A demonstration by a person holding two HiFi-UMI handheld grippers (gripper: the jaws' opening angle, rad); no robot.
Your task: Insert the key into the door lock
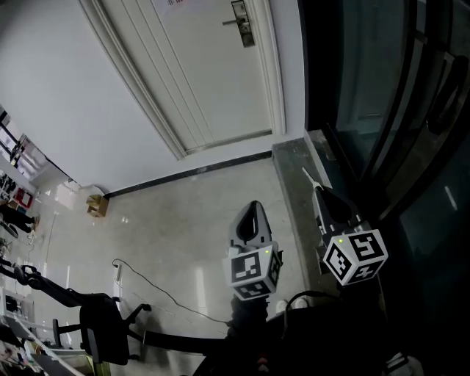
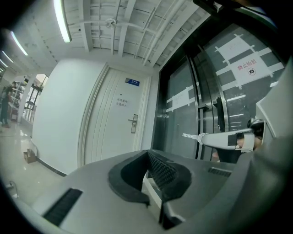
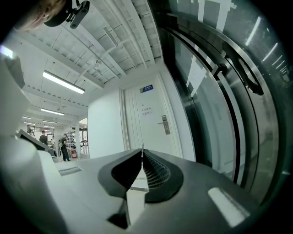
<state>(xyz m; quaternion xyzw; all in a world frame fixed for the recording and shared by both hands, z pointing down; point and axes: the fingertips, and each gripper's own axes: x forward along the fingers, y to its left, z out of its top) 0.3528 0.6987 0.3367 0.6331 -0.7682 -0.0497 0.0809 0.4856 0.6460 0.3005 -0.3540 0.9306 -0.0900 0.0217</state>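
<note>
Your right gripper is clenched on the small silver metal key. In the right gripper view its dark ribbed pads are pressed together, and the key shows as a thin blade, edge-on, sticking out past their tips. From the head view the key juts forward beyond that gripper, over the dark stone strip that runs along the foot of the tall dark glass panels on your right.

Your left gripper is closed too, its pads meeting at the tips with nothing between them. It hangs just beside the right one, a little lower in the head view, above the glossy pale tiled floor.

The silver door lock plate with its lever handle sits at the right edge of the white panelled door. It is well apart from the key, and nothing touches it. Both gripper views face the door, and the right gripper view has the lock just right of the key's tip and above it.

A small brown cardboard box rests on the floor against the foot of the white wall, left of the door. A black office chair stands near the lower left.
</note>
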